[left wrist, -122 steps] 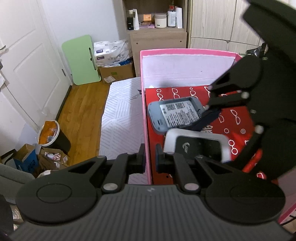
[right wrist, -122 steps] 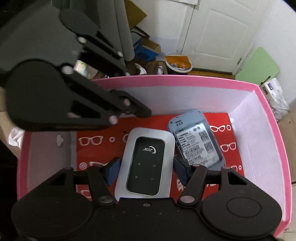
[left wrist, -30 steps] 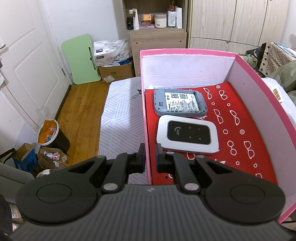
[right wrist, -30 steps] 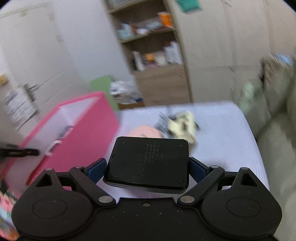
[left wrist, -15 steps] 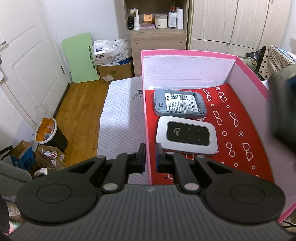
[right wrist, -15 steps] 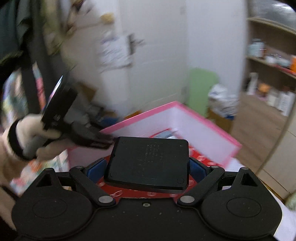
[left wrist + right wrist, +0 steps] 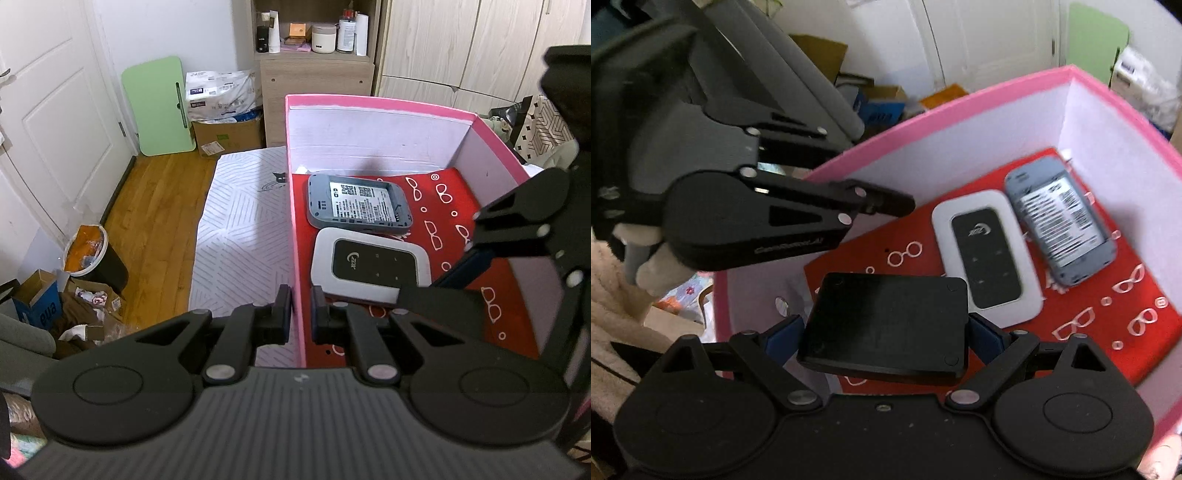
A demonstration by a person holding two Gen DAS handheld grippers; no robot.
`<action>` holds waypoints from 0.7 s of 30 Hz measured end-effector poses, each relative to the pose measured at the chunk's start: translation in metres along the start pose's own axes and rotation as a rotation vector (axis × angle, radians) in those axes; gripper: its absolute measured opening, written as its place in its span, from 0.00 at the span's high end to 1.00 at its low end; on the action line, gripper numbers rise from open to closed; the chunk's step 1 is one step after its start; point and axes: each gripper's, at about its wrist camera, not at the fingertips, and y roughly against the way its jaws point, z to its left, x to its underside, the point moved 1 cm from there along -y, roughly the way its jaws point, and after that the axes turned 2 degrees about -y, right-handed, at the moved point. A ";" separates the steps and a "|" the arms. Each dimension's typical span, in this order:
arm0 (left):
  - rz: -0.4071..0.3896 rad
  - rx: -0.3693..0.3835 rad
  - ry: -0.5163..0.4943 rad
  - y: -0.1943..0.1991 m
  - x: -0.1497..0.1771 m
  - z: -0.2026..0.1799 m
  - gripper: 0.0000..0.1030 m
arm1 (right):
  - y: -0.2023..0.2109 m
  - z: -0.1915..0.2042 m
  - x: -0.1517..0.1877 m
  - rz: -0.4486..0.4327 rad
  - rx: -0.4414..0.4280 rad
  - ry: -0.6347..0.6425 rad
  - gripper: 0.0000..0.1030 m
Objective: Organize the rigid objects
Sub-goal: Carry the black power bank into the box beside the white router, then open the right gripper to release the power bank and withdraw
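Since half a second ago my right gripper (image 7: 884, 328) has swung in over the pink box (image 7: 369, 101), and in the left wrist view it now enters from the right side, low above the red lining. Its 2 blue-padded fingers (image 7: 984, 334) are closed against the short sides of a flat black device (image 7: 886, 325), which I hold roughly level above the near part of the box floor, not touching it as far as I can tell. Just beyond it on the red lining (image 7: 1108, 332), printed with white glasses, lie 2 items side by side: a white pocket router (image 7: 986, 258) with a dark face, and a grey device (image 7: 1060, 221) with a label showing. They lie very close; whether they touch I cannot tell. My left gripper (image 7: 301, 314) sits at the box's left wall (image 7: 297, 229), its jaws drawn nearly together with the pink rim between the 2 pads, gripping that wall. Outside the box I see a striped white mattress (image 7: 240, 229), wooden floor (image 7: 147, 199), a green board (image 7: 159, 107) leaning by the door, and a wooden shelf unit (image 7: 317, 74).
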 end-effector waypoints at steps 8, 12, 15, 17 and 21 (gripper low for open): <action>-0.001 0.000 0.003 -0.001 0.000 0.001 0.93 | -0.019 0.020 -0.020 0.068 0.019 0.141 0.07; -0.001 -0.001 0.003 0.000 0.000 0.000 0.93 | -0.026 0.017 -0.031 0.084 0.005 0.194 0.07; 0.000 -0.002 0.001 0.000 0.000 0.000 0.93 | -0.020 0.013 -0.035 0.052 -0.020 0.164 0.07; 0.001 -0.005 -0.002 0.000 0.000 -0.001 0.93 | -0.013 0.015 -0.033 0.017 -0.013 0.166 0.07; 0.006 0.000 0.011 -0.001 -0.002 0.001 0.93 | -0.002 0.016 -0.026 0.002 0.028 0.173 0.07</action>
